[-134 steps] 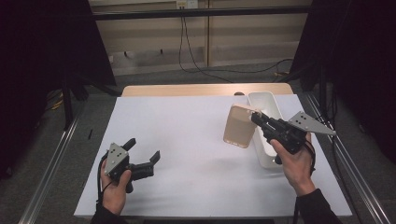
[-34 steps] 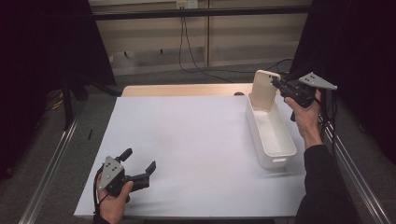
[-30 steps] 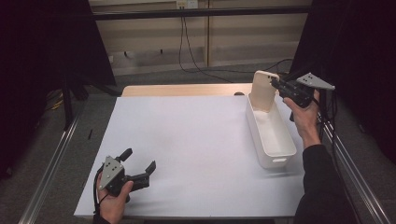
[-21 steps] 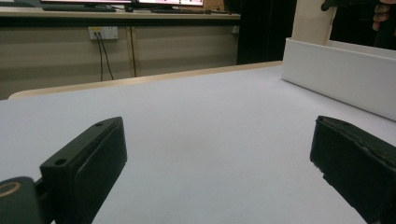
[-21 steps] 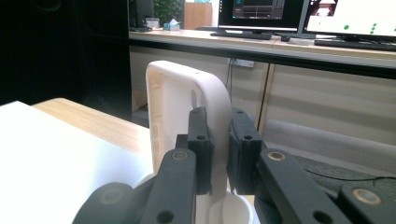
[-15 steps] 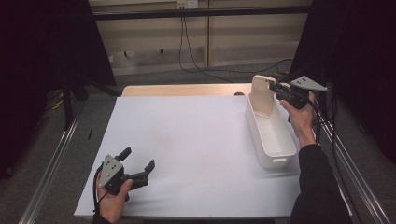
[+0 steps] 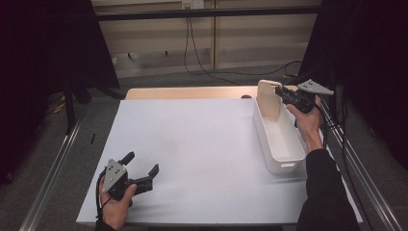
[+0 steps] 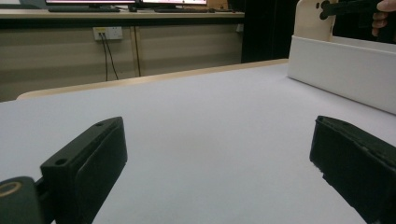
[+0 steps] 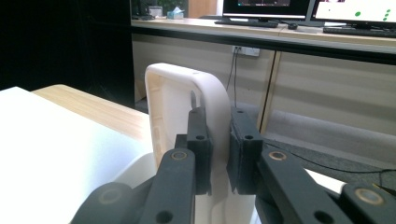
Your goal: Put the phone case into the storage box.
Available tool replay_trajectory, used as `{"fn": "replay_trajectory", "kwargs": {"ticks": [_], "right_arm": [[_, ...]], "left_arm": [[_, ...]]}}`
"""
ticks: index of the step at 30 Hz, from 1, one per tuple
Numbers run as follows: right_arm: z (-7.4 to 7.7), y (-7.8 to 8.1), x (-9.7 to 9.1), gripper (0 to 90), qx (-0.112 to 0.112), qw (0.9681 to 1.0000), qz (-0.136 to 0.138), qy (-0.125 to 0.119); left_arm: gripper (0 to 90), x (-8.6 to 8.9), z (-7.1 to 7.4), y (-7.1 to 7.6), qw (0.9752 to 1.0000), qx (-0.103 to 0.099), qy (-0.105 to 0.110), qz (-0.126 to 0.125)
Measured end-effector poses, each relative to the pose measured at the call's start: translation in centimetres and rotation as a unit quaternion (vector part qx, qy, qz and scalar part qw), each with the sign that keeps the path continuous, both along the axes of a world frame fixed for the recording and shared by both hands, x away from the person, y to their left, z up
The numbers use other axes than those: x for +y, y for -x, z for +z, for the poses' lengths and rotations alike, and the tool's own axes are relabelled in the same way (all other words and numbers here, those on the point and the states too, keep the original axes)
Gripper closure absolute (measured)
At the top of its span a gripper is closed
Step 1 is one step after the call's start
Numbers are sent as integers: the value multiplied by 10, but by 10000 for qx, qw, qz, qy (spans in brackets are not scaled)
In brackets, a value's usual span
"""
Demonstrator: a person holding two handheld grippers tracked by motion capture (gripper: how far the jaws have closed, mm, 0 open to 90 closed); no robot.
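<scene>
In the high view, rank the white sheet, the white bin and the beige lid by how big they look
1. White sheet
2. White bin
3. Beige lid, which stands upright at the bin's far end, so it may look smaller than it is.

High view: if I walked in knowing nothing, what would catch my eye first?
Probably the cream plastic piece stood upright at the far end of the long white bin on the table's right side, pinched by the right gripper. In the right gripper view its black jaws clamp that piece's rim. Next, the left gripper at the near left edge of the white table, jaws wide apart with nothing between them.
</scene>
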State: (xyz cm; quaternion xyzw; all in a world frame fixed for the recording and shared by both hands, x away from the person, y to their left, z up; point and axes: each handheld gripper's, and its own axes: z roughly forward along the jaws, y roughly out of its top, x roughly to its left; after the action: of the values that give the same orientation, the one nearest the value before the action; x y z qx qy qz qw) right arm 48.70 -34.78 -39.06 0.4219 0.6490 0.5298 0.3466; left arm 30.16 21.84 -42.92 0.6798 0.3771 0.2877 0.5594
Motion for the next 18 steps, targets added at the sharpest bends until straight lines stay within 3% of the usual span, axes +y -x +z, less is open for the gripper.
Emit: {"fn": "replay_trajectory", "kwargs": {"ticks": [8,18], "right_arm": [[-3,-6,-5,781,149,9998,-163,-7],[-8,-8,-11,746,269,9987,-346,267]], "left_arm": [[39,-1,0,-1,10000,-31,-66,-24],[39,-3,-1,-3,10000,1,-62,-23]]}}
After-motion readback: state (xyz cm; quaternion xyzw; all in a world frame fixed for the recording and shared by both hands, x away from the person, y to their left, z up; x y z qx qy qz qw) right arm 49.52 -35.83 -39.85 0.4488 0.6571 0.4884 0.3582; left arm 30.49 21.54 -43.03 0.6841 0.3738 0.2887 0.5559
